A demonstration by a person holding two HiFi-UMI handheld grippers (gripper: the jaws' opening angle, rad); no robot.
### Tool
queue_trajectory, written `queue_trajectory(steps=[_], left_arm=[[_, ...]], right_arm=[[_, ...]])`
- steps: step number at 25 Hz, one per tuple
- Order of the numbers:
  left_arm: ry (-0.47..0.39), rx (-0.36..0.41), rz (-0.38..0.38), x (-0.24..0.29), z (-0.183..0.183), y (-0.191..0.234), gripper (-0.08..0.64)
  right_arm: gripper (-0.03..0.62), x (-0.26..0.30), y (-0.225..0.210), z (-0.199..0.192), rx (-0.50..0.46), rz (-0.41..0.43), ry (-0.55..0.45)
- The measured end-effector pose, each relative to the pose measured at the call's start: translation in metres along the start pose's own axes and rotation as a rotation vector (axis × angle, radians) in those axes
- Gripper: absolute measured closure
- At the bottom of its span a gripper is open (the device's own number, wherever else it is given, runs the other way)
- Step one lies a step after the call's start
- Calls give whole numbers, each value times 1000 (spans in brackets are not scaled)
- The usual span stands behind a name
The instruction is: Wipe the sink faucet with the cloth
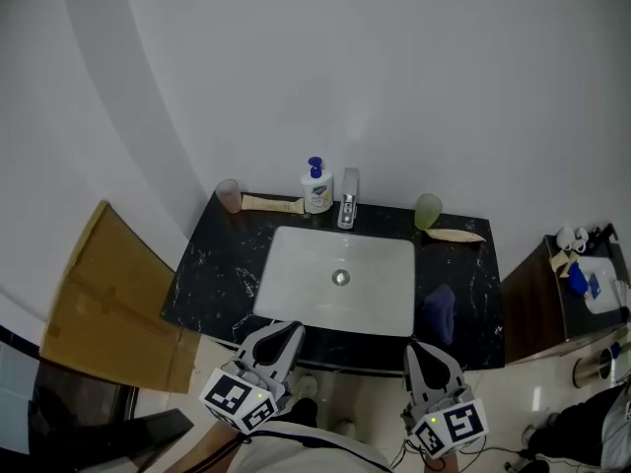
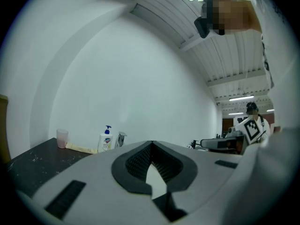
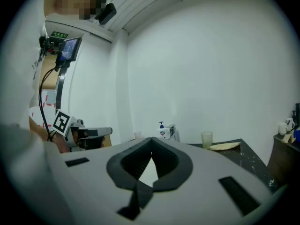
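Note:
A chrome faucet (image 1: pixel 347 205) stands at the back of a white sink (image 1: pixel 296 294) set in a black marble counter (image 1: pixel 212 274). A dark blue cloth (image 1: pixel 440 311) lies on the counter right of the basin. My left gripper (image 1: pixel 287 331) and right gripper (image 1: pixel 421 351) hover in front of the counter's near edge, both shut and empty. In the left gripper view the gripper (image 2: pixel 151 144) points level toward the faucet (image 2: pixel 121 138) far ahead. In the right gripper view the gripper (image 3: pixel 151 151) points the same way, with the faucet (image 3: pixel 171 131) distant.
A soap bottle (image 1: pixel 316 187), a pink cup (image 1: pixel 229 195), a green cup (image 1: pixel 427 211) and two beige folded cloths (image 1: pixel 271 203) (image 1: pixel 455 235) line the counter's back. A cardboard sheet (image 1: pixel 108 304) leans at the left. A brown cabinet (image 1: pixel 547 304) stands at the right.

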State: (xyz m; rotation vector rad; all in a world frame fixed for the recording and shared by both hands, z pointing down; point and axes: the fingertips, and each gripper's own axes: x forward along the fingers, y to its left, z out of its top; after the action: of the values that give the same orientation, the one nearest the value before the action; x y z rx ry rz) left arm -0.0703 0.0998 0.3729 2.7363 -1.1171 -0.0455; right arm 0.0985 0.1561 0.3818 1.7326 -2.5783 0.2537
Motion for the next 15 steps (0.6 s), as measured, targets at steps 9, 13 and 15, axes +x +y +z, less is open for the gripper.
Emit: queue_trajectory(steps=[9, 13, 15], left_arm=[[-6, 19, -85, 60, 24, 68, 558], [3, 22, -117, 78, 27, 94, 558], [10, 19, -131, 86, 26, 104, 558]], right_arm=[[589, 84, -16, 20, -14, -64, -24], [589, 112, -17, 21, -10, -89, -23], [589, 123, -18, 20, -6, -100, -20]])
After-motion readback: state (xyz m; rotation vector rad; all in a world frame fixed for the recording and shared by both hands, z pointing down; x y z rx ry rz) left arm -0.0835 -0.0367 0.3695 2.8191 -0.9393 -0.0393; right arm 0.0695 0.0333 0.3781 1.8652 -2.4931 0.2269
